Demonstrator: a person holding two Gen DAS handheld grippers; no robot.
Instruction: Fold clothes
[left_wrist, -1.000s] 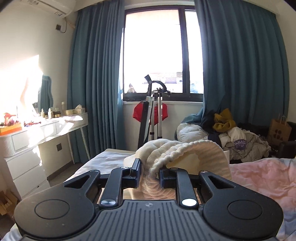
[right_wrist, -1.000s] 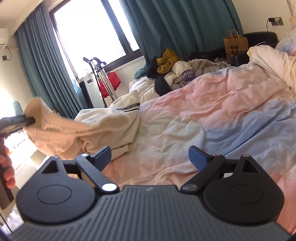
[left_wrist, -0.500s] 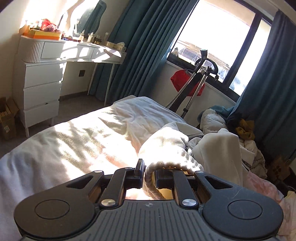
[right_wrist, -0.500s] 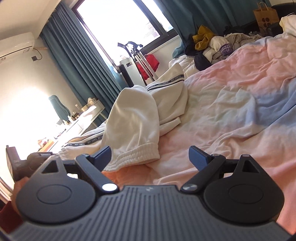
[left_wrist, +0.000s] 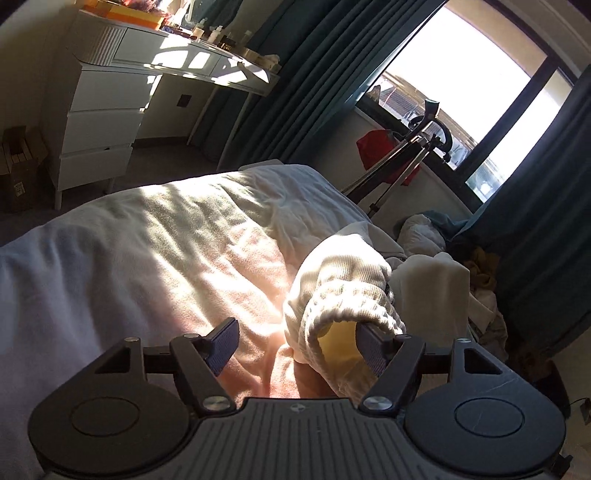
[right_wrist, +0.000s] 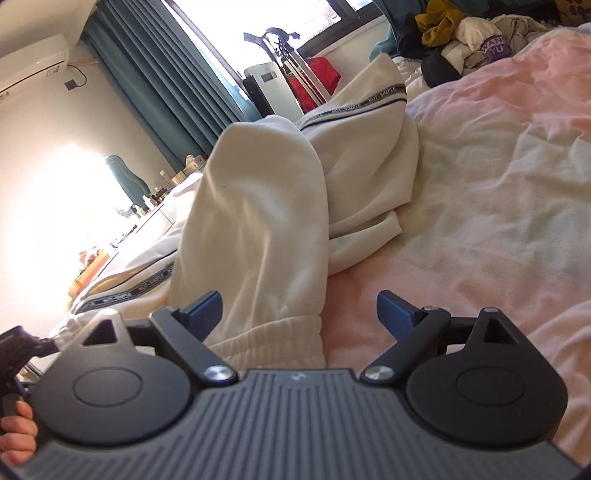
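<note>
Bedroom: bed, dresser.

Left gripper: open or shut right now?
Open. The left gripper has its jaws spread wide; the ribbed cuff of the cream sweatpants drapes over one finger only, lying on the bed.

Right gripper: jaws spread wide, nothing between the pads, low over the bed. Cream sweatpants: heaped toward the bed's left edge, ribbed cuff just under the gripper, lettered dark stripe along one leg. Clothes pile: far end of bed. Teal curtain; window behind. Fingers: lower left corner.
</note>
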